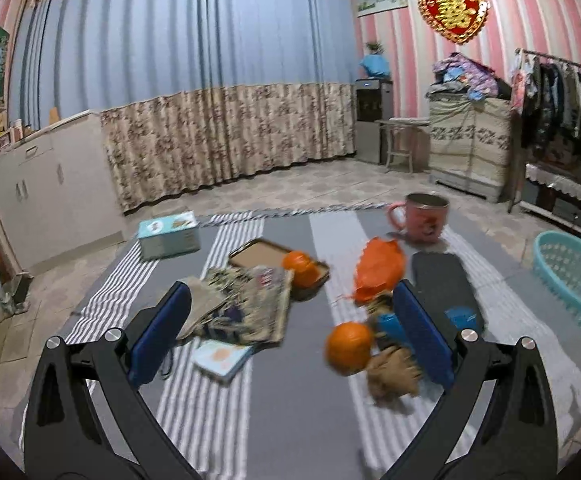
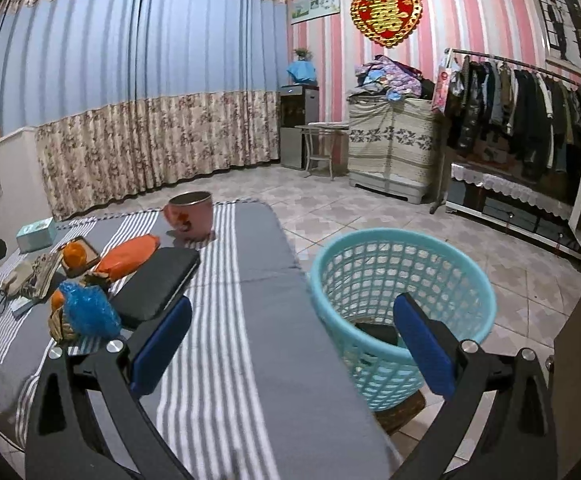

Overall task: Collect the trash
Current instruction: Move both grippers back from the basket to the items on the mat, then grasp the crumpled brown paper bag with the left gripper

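Observation:
A striped grey cloth point(image 1: 282, 408) carries the clutter. An orange plastic bag point(image 1: 378, 268) lies at centre right, with a crumpled blue wrapper point(image 2: 88, 312) and a brown crumpled scrap point(image 1: 392, 372) in front of it. My left gripper point(image 1: 290, 312) is open and empty above the cloth, its jaws wide around the middle of the pile. My right gripper point(image 2: 292, 320) is open and empty at the cloth's right edge, its right finger over the turquoise basket point(image 2: 406, 280), which has a dark item inside.
Two oranges point(image 1: 348, 346) point(image 1: 300, 266), one on a small tray point(image 1: 258, 254), a patterned pouch point(image 1: 242, 304), a black case point(image 1: 442, 276), a pink mug point(image 1: 424, 216), a teal box point(image 1: 168, 234) and a small card point(image 1: 220, 358) lie on the cloth. A clothes rack point(image 2: 530, 100) stands right.

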The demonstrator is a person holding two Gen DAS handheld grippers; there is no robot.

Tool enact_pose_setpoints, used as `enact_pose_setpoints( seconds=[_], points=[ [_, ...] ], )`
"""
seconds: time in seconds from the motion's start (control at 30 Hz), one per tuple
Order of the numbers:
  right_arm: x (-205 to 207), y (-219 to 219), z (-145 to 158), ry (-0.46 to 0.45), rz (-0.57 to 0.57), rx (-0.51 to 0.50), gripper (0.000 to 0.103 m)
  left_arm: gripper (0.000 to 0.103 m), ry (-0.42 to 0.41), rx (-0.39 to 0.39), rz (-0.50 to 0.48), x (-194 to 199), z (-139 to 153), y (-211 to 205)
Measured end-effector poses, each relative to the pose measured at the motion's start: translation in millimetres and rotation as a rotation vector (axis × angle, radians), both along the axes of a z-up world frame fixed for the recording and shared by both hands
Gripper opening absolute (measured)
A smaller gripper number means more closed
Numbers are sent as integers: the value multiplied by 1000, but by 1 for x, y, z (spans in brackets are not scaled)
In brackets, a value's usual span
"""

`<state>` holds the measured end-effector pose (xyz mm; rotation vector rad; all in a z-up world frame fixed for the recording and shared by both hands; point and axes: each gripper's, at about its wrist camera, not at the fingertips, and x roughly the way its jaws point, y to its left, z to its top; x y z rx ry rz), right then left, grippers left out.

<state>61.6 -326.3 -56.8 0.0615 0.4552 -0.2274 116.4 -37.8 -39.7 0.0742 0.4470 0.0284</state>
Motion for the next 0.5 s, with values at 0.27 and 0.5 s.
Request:
enact_pose_setpoints(
  seconds=[0.27,0.5],
  points=[
    [21,25,-17,36,33,-27,99,97,88,-28,-28,20,-32,17],
    [35,38,-25,65,44,-42,98,93,160,-59,-127,27,-48,-4]
  ],
)
